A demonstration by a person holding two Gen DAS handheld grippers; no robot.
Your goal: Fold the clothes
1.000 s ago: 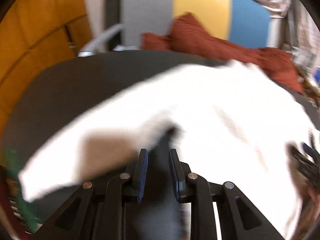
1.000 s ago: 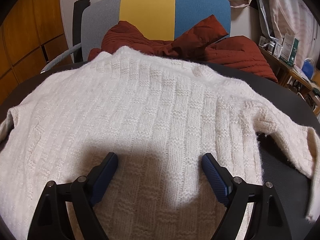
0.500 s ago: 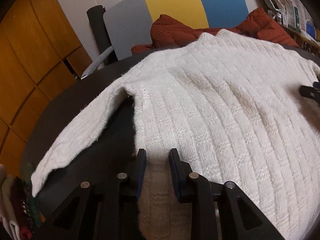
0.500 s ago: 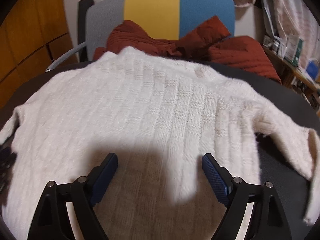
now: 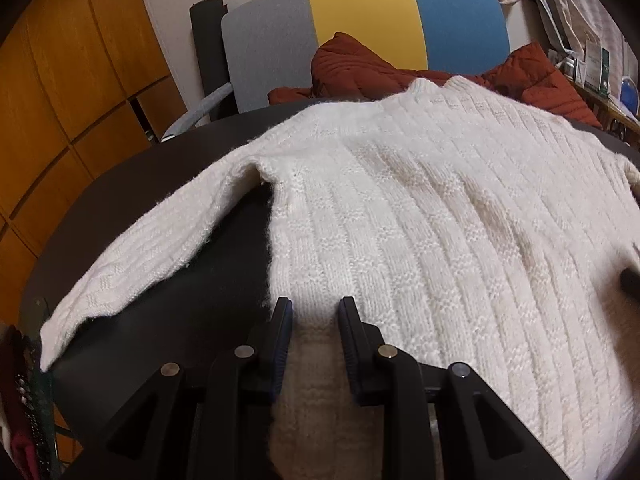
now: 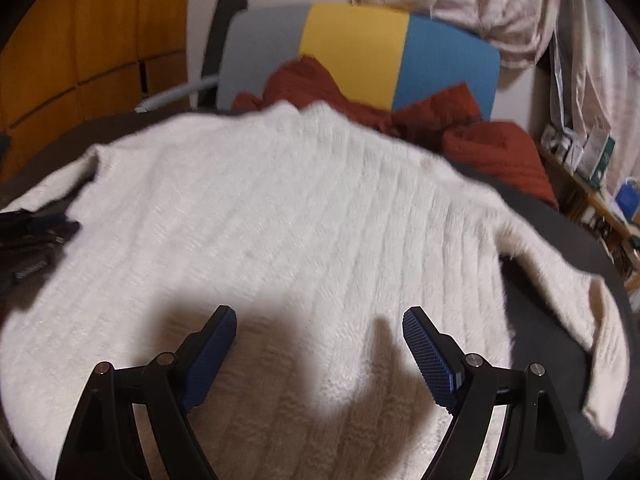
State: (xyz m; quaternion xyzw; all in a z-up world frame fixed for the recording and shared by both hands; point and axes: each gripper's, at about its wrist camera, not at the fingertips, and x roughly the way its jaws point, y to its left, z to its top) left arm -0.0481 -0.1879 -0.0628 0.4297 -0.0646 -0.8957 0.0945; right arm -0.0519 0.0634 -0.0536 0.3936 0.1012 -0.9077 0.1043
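Dark and round, the surface (image 5: 132,344) carries a white knit sweater (image 5: 420,220) that lies spread out flat, with nothing folded over.

Nearest in the left view, the left gripper (image 5: 315,316) has its fingers close together with a small gap, and the bottom edge of the sweater sits in that gap. I cannot tell if it pinches the knit or just rests there. Nearest in the right view, the right gripper (image 6: 319,330) is wide apart above the bottom of the sweater and holds nothing.

Spread like this, the sweater looks ready for a fold. I think a fold would need a good grip on an edge or a sleeve, then a lift across the body.

Its knit is thick, fluffy and ribbed. One sleeve (image 5: 152,248) lies out to the left, the other sleeve (image 6: 580,292) to the right. Farther off, the collar (image 5: 436,85) points at a red jacket (image 5: 360,68) on a grey, yellow and blue chair (image 5: 360,12)
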